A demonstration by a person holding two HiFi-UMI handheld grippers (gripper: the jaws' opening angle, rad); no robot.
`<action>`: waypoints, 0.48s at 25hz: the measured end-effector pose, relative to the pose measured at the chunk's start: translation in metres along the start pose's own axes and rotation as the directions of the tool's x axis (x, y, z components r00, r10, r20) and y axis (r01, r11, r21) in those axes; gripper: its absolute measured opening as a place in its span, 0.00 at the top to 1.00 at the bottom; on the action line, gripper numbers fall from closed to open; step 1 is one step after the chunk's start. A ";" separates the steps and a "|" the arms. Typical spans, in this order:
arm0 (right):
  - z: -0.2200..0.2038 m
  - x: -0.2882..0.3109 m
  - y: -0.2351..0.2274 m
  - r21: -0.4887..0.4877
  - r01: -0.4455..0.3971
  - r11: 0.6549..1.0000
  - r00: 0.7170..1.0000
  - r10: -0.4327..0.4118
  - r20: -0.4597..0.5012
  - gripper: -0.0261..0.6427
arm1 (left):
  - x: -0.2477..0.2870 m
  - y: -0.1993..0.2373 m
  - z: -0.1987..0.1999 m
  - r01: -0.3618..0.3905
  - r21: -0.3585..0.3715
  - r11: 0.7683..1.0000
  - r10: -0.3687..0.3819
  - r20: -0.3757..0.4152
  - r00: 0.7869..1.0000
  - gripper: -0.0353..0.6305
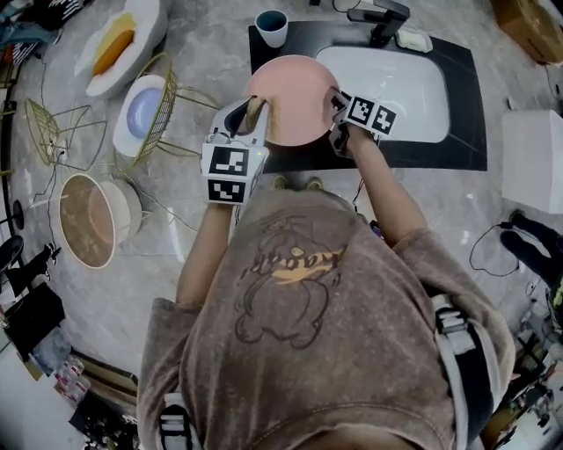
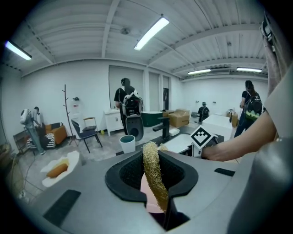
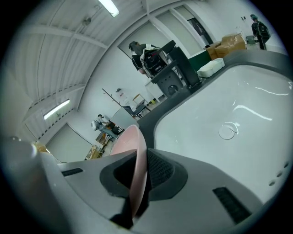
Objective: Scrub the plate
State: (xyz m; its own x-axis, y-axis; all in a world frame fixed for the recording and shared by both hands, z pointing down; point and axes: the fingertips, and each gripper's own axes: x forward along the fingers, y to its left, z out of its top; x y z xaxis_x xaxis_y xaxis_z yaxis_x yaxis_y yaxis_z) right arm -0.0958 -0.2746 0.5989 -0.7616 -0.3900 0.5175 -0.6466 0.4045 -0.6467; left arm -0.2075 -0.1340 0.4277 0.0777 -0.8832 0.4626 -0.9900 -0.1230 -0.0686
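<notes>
My right hand-held gripper pinches the rim of the pink plate. Its jaws are almost together, with only the thin edge of the plate between them. I hold the plate by its right side, and it is up off the bench. It is tipped, so in the head view I see its round face. In the right gripper view I see only its edge. The plate hangs over the dark mat, just left of the white sink.

My left hand-held gripper is closed on a rough yellow scrubber. The scrubber is squeezed between the jaws and sticks up out of them. It is right at the left side of the plate. A bit of pink shows just behind it. I cannot tell if the scrubber touches the plate.

A small blue cup stands on the mat behind the plate. Far to my left on the bench lies a white dish with something orange in it.
</notes>
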 end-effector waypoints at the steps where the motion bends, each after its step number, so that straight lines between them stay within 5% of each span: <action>1: -0.001 0.006 -0.002 -0.007 0.002 1.000 1.000 -0.002 -0.012 0.91 | -0.001 0.003 -0.001 -0.009 -0.003 1.000 0.009 -0.006 1.000 0.84; 12: 0.000 0.042 -0.003 -0.092 -0.009 0.996 0.998 0.003 -0.064 0.92 | -0.013 0.025 -0.010 -0.078 -0.030 0.997 0.077 -0.041 0.996 0.84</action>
State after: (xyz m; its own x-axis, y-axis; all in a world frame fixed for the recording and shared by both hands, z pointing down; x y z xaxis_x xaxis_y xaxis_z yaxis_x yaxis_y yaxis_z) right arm -0.1256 -0.2921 0.6221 -0.7645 -0.3356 0.5503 -0.6413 0.4825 -0.5967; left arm -0.2340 -0.1210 0.4289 -0.0033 -0.8707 0.4918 -0.9962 -0.0402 -0.0778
